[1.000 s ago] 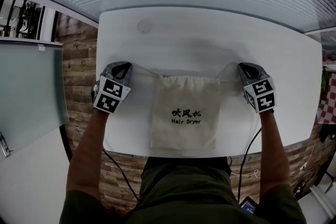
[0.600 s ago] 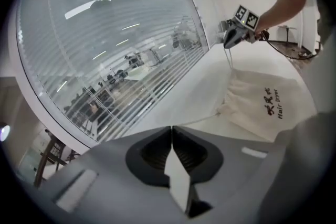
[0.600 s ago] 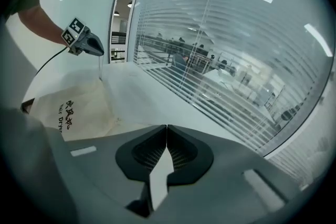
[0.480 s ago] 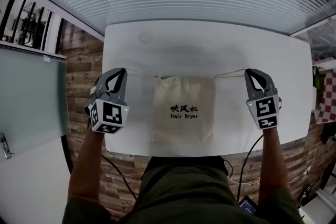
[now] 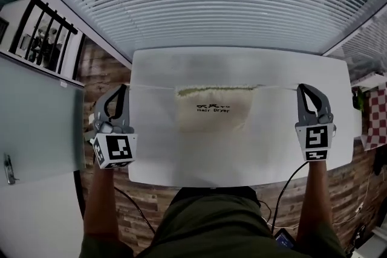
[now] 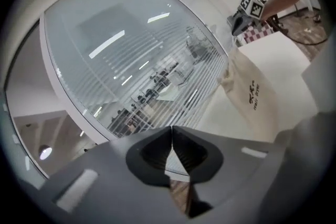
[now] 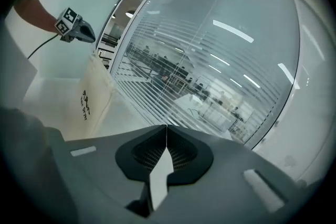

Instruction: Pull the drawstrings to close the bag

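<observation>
The Hair Dryer bag [image 5: 214, 110] hangs over the white counter [image 5: 181, 157]. Its drawstrings [image 5: 151, 87] run taut toward 9 and 3 o'clock. The left hand-held gripper [image 5: 124, 87] and right hand-held gripper [image 5: 301, 87] are each clamped shut on one.

Head view: from above, steeply down onto the table [image 5: 242, 154], with the blinds [image 5: 211, 3] across the upper frame. Left gripper [image 5: 124, 89] view: close over its own jaws, facing across the table along the drawstring [image 5: 151, 87]. Right gripper [image 5: 300, 87] view: the mirror of this. All three views share the bag [image 5: 214, 109]. Each gripper view shows the opposite gripper in an upper corner.
</observation>
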Action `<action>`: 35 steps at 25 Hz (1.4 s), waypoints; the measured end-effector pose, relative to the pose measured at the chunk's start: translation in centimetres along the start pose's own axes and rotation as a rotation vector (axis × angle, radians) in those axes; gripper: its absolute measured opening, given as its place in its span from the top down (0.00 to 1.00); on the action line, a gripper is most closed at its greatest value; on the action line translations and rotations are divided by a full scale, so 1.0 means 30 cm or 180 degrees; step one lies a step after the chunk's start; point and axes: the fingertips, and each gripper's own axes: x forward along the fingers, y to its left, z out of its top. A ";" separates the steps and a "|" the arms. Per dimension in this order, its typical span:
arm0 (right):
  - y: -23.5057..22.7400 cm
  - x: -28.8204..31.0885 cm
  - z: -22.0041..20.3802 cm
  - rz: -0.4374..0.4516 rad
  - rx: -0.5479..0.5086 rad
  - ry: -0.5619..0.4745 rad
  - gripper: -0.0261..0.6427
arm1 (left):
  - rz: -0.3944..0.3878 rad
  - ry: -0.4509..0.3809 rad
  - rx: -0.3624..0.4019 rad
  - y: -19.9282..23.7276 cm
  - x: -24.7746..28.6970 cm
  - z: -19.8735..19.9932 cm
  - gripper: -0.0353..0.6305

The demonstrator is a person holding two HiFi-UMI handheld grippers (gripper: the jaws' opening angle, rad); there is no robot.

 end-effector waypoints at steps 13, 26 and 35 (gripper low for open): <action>-0.105 -0.046 0.185 -0.0471 -0.0266 -0.0280 0.94 | 0.0655 -0.0008 -0.0048 0.223 -0.052 0.008 0.93; -0.193 -0.088 0.182 -0.0616 0.0032 -0.0300 0.94 | 0.0833 0.0021 -0.0271 0.306 -0.098 -0.033 0.93; -0.265 -0.136 0.139 -0.0722 0.0168 -0.0262 0.94 | 0.0893 -0.0053 -0.0456 0.371 -0.130 -0.044 0.93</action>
